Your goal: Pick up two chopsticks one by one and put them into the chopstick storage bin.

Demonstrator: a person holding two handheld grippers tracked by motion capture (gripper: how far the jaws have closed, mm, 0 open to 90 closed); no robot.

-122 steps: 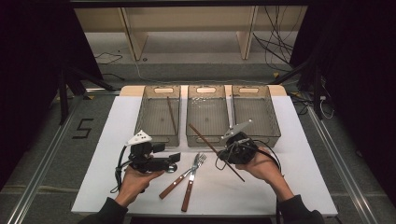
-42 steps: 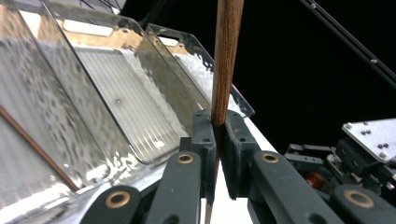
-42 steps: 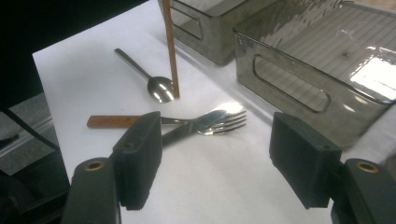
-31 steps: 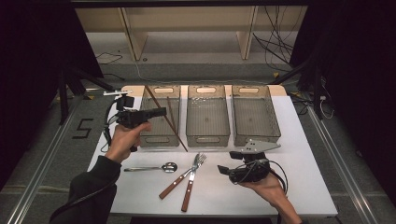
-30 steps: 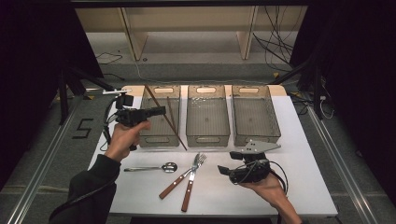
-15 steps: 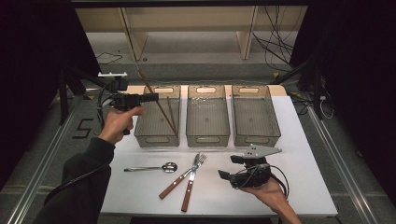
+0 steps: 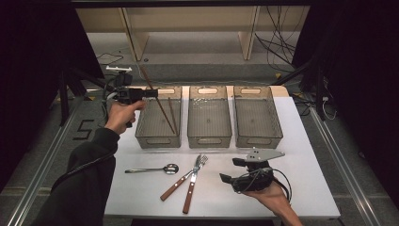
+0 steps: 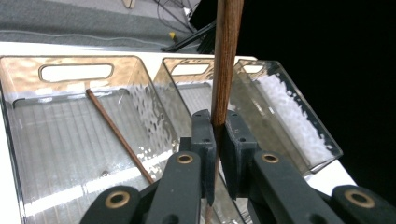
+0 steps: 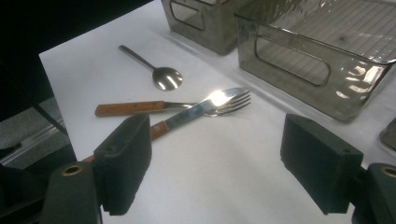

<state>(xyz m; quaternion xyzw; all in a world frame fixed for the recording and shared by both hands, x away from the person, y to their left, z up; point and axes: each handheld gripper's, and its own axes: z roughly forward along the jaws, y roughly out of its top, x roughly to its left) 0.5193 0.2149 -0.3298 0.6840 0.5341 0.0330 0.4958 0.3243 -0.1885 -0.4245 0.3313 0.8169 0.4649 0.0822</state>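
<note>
White tabletop [image 7: 306, 155] (dark room beyond)

Left arm in a dark sleeve, stretched forward from the bottom edge toward the far left corner of the white table [image 7: 306, 141]; left hand [image 7: 120, 113] grips the black two-jaw left gripper [image 7: 151, 93], held level above that corner, jaws pressed together on a thin brown wooden chopstick [image 8: 224, 65]. Right hand [image 7: 268, 195] lies low at the table's near right part, bearing the black right gripper [image 7: 228, 170] with its grey three-cornered plate. Its jaws point left along the table, have just been opening, and stand wide apart with nothing between them.
</note>
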